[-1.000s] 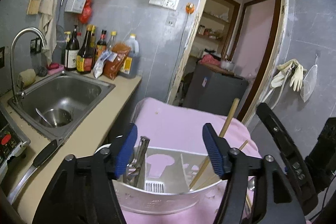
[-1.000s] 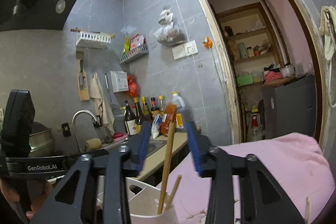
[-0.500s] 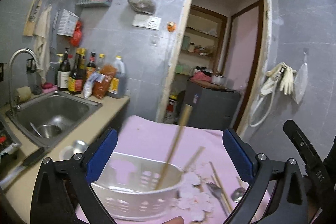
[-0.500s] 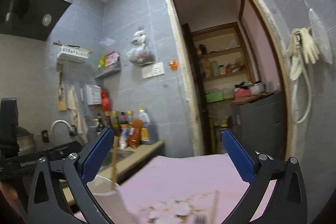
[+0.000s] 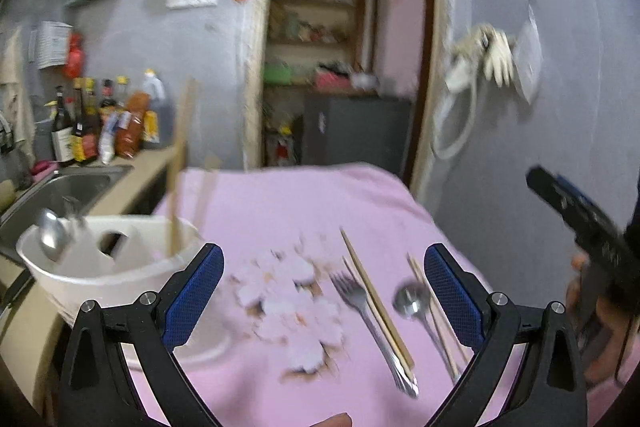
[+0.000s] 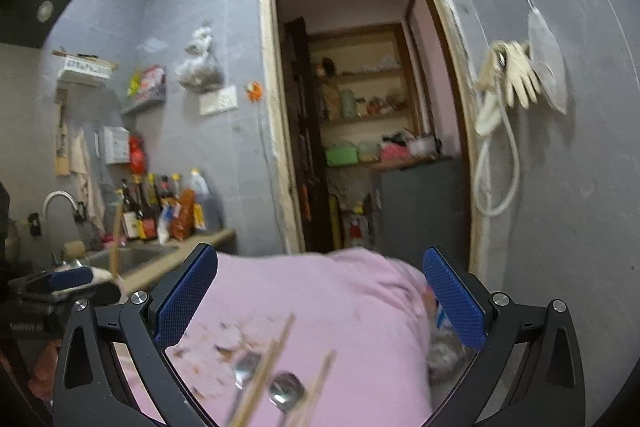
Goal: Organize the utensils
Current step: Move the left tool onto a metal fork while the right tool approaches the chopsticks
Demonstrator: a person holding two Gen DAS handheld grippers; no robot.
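Observation:
A white utensil holder (image 5: 104, 267) stands at the left edge of the pink cloth (image 5: 288, 203), with a chopstick (image 5: 176, 163) and a spoon (image 5: 50, 233) upright in it. On the cloth lie a fork (image 5: 368, 319), a chopstick (image 5: 374, 299) and a spoon (image 5: 412, 301). My left gripper (image 5: 322, 291) is open and empty above them. My right gripper (image 6: 320, 301) is open and empty over the cloth, with a spoon (image 6: 286, 393) and chopsticks (image 6: 264, 371) blurred below it. The right gripper also shows in the left wrist view (image 5: 580, 223).
A steel sink (image 5: 68, 187) and sauce bottles (image 5: 100, 123) are on the counter to the left. A doorway (image 6: 360, 107) with shelves is straight ahead. Rubber gloves (image 6: 516, 79) hang on the right wall.
Both grippers have opened wide and swung right, away from the holder, toward the loose utensils on the cloth. The chopstick stays in the holder.

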